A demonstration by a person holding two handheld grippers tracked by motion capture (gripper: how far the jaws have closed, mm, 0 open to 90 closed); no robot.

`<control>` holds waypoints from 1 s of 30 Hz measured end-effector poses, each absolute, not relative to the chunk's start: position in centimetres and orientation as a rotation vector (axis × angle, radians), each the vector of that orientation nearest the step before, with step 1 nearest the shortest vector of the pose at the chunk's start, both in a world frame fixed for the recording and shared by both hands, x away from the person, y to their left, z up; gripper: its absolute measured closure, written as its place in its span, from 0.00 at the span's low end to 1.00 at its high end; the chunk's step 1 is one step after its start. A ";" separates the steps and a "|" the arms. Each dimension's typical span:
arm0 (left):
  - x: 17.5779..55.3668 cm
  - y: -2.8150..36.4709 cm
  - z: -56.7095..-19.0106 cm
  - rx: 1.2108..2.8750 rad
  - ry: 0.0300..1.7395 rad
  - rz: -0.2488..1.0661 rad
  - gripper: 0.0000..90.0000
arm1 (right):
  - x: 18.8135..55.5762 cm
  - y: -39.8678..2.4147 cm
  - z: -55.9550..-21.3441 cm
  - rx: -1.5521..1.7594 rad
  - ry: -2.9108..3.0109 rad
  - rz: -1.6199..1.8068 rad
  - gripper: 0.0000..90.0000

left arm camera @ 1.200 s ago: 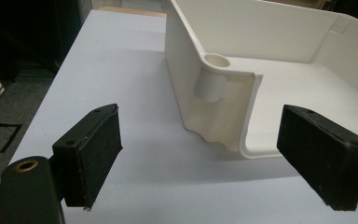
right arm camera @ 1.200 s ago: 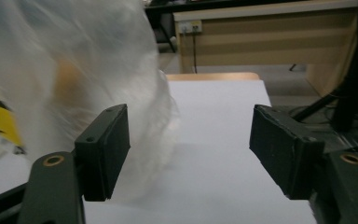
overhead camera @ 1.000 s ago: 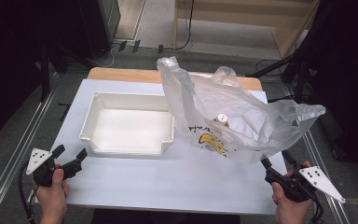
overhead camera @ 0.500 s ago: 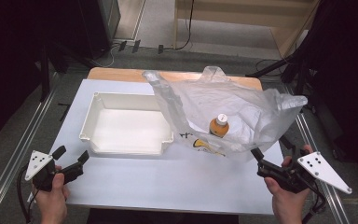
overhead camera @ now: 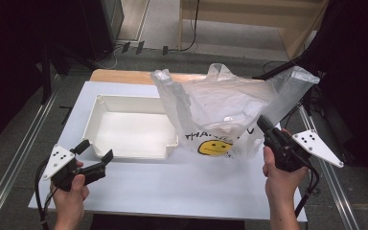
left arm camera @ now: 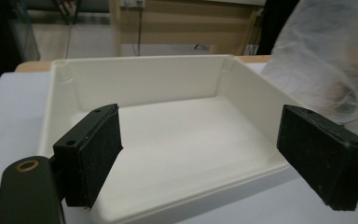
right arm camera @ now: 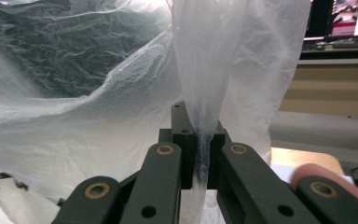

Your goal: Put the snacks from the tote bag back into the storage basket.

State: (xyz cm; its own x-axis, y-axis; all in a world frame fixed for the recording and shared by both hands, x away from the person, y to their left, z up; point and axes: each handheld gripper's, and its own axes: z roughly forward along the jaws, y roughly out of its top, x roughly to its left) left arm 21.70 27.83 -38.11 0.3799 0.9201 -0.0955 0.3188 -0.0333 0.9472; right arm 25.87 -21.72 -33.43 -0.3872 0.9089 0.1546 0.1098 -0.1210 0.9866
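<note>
A clear plastic bag [overhead camera: 220,110] with a yellow smiley print stands on the white table, right of a white tray [overhead camera: 129,155]. My right gripper [overhead camera: 261,123] has just been closing and is shut on the bag's right handle [right arm camera: 205,70], a strip of film pinched between its pads and pulled up taut. A small white-capped thing shows dimly inside the bag. My left gripper [overhead camera: 97,149] is open at the tray's near left corner. In the left gripper view the tray [left arm camera: 177,140] lies beyond the wide-apart jaws of the left gripper [left arm camera: 209,156], with the bag [left arm camera: 326,60] to its right.
A wooden board [overhead camera: 120,75] lies along the table's far edge. Metal rails [overhead camera: 14,163] run down both sides of the table. Dark equipment and cables stand on the floor behind. Bare table top [overhead camera: 182,187] lies in front of the tray and bag.
The right gripper has risen and shut on the bag's right handle, stretching it up to the right. The bag's shape has shifted. The left gripper has moved up towards the tray's corner.
</note>
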 end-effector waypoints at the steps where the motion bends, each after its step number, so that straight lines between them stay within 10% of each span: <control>1: 22.1 26.5 -37.5 1.588 1.107 0.695 0.16 | 26.1 -21.6 -33.6 1.173 1.506 1.580 1.00; 30: 25.9 9.5 -32.3 1.687 0.790 0.600 0.15 | 28.0 -20.8 -35.9 1.197 1.613 1.551 1.00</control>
State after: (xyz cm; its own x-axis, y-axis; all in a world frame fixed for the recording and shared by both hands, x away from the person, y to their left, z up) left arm 25.93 9.50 -32.30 0.6461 0.7632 -0.0099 0.1948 -0.1523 0.9690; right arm 27.96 -20.85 -35.92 -0.4176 0.8936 0.1647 0.1991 -0.0869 0.9761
